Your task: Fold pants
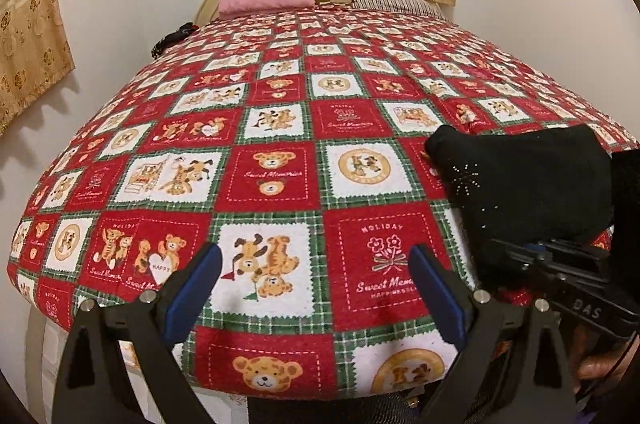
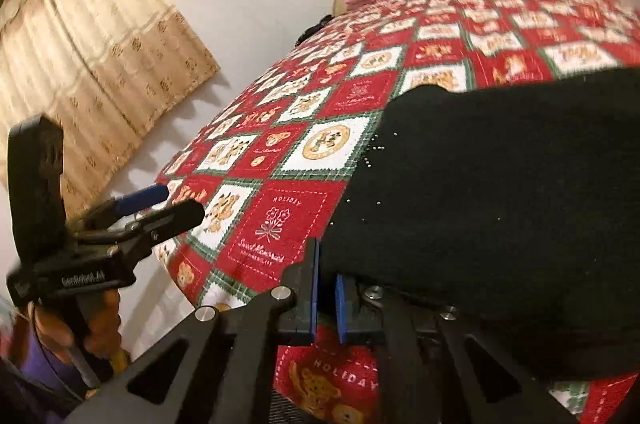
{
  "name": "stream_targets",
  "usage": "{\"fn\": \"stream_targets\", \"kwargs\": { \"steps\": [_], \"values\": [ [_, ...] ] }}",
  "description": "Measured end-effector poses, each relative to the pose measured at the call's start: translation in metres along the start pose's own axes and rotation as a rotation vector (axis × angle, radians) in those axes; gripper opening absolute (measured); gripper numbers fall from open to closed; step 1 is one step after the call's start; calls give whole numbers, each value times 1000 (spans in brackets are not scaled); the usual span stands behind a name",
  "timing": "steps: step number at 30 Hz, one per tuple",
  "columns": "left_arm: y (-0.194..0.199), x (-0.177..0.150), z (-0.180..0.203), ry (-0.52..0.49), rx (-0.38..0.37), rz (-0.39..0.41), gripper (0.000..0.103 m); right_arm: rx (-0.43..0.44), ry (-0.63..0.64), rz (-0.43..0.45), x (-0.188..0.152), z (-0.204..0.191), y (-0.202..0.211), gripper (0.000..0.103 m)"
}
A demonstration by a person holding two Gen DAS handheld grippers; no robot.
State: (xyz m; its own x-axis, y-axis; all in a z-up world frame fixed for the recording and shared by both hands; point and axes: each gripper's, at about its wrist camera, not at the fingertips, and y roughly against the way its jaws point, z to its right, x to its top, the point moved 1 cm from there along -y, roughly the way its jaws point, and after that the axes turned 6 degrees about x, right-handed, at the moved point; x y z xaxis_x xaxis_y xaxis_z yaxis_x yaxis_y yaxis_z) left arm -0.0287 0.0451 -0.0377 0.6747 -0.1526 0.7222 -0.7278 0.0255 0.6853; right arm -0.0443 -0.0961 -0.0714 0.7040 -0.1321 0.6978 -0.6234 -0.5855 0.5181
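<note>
Right claw [image 2: 327,298] pinches black pants [image 2: 500,191] over bed [image 1: 280,127] | left claw [image 1: 316,288] wide, empty | risk: thin edge grip slips, fold collapses

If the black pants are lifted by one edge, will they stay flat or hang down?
The black pants would probably hang down limp: the soft knit already bulges over the right gripper. Likely light. The fuzzy bedspread may drag against them, so sliding seems unlikely.
</note>
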Motion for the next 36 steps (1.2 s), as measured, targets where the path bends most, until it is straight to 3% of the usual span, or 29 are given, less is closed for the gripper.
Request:
{"fn": "stream_targets", "kwargs": {
  "steps": [9,12,18,24,26,28,30,33,36],
  "values": [
    [-4,1,12,-10,-24,-13,97,-14,101,-95,-23,-15,3,7],
    [-4,0,19,-25,-33,-17,97,-3,104,-95,-25,-14,2,7],
    [-4,0,26,-46,-34,-13,97,-43,233,-110,-36,-31,9,10],
    [-4,6,39,-86,-30,10,97,62,183,-166,-39,-23,34,10],
    [-3,11,46,-102,-36,30,97,114,183,-149,-38,-24,55,10],
    [-3,18,53,-105,-56,40,97,113,221,-126,-33,-29,74,10],
    [-3,24,62,-107,-77,54,97,63,251,-55,-22,-28,95,11],
    [-5,32,84,-110,-126,75,97,-145,212,34,-3,-1,110,11],
    [-10,31,110,-156,-152,70,97,-297,144,4,-1,34,108,11]
  ]
}}
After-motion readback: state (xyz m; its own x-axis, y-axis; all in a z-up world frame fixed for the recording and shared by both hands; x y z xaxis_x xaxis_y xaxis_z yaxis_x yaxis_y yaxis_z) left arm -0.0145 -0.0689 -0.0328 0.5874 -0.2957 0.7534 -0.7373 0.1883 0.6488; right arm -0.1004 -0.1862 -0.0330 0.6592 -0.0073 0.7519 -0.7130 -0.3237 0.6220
